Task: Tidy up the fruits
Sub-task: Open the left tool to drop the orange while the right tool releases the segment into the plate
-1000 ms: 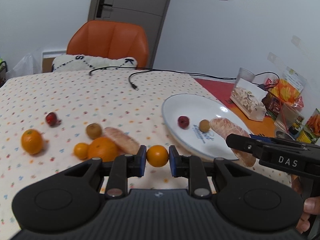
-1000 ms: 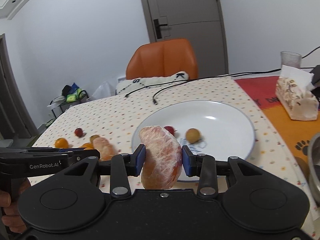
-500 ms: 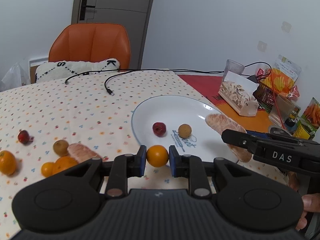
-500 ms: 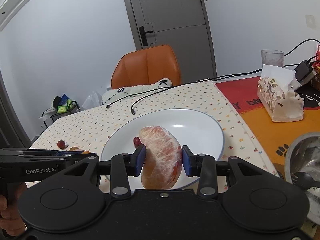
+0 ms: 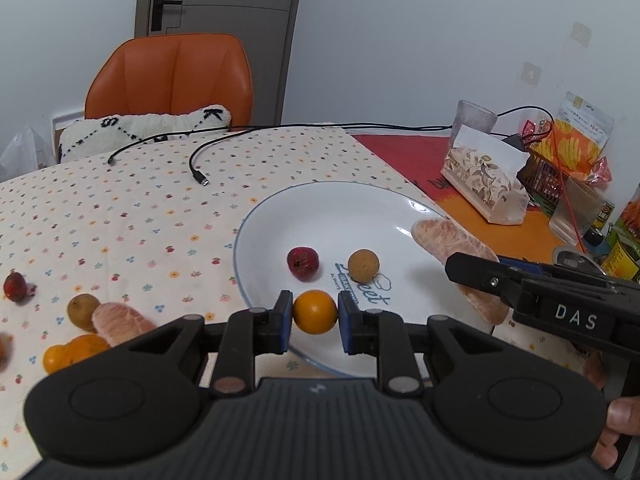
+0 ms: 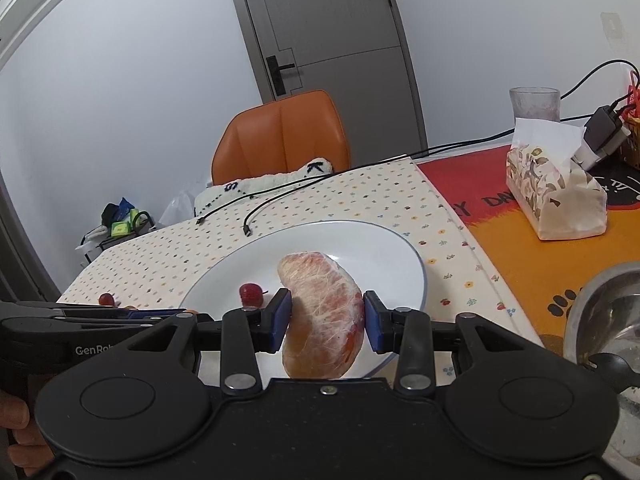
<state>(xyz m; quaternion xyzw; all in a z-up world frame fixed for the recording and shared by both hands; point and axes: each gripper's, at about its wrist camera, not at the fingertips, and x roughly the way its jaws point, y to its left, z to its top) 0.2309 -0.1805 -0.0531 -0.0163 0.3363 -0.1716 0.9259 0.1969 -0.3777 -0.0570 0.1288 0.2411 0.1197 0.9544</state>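
Two small fruits lie on the plate; others probably left, on the cloth.

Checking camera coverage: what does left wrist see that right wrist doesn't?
Left wrist only: the small orange citrus in the left gripper, the tan round fruit on the plate, and loose fruit on the dotted tablecloth.
Right wrist only: a metal bowl.
Both: the white round plate, the small red fruit, and the pink peeled pomelo segment in the right gripper.
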